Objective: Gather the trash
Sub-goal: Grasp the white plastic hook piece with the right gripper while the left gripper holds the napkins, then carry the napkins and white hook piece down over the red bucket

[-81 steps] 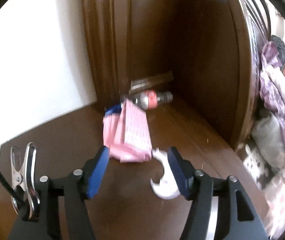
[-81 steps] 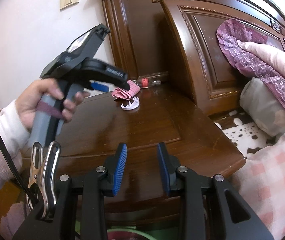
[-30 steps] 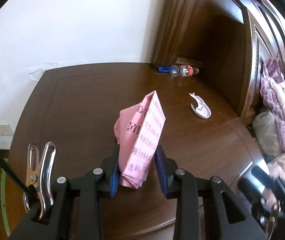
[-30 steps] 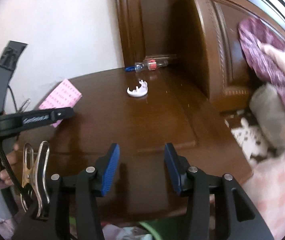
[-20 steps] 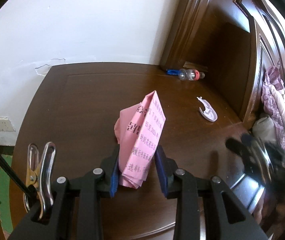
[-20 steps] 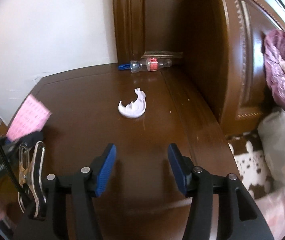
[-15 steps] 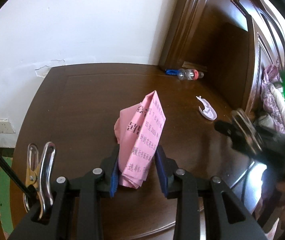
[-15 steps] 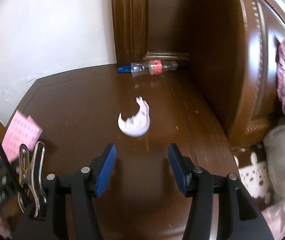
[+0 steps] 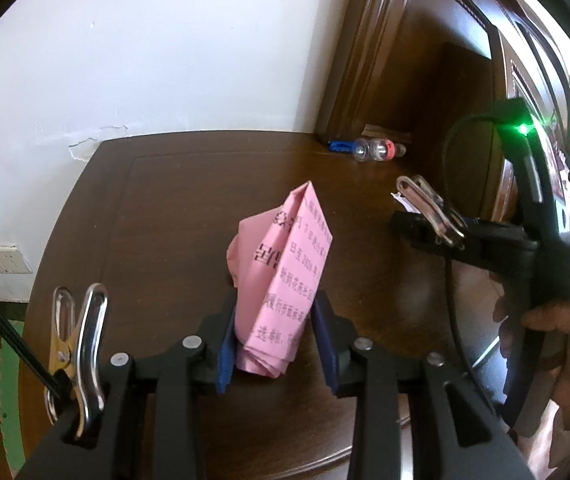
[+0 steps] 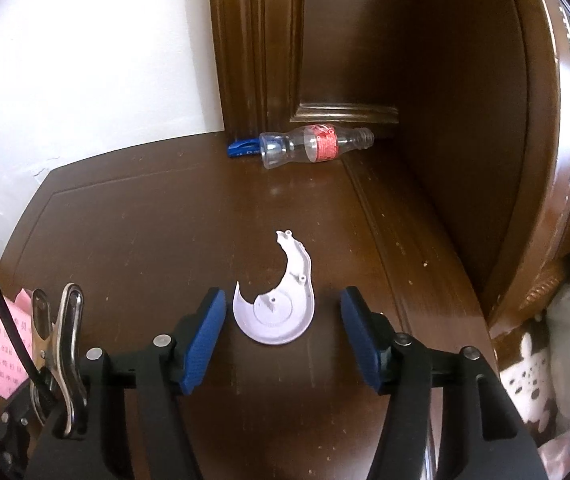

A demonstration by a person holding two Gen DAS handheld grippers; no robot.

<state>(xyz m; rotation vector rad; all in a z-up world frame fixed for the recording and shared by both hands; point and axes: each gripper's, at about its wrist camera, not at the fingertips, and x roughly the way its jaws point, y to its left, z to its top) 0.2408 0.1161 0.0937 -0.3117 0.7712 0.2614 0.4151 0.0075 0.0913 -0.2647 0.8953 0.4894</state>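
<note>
the broken white plastic piece (image 10: 279, 306) lies flat on the dark wooden tabletop (image 10: 145, 232), between the blue pads of the right gripper (image 10: 281, 334), whose jaws have just been opening and touch nothing. the left gripper (image 9: 275, 344) pinches a folded pink paper (image 9: 285, 276) upright above the same top. an empty bottle (image 10: 313, 146) lies at the back by the carved headboard (image 10: 425, 80) and white wall (image 9: 145, 60).

A broken white plastic crescent piece (image 10: 281, 308) lies mid-worktop (image 10: 145, 232); behind it, a clear plastic bottle (image 10: 313, 146) lies against the wooden headboard post (image 10: 257, 40).

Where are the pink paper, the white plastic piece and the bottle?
pink paper (image 9: 285, 272): left wrist view, printed side.
white plastic piece (image 10: 281, 312): right wrist view, flat middle.
bottle (image 10: 313, 146): right wrist view, clear body beside the red label.
</note>
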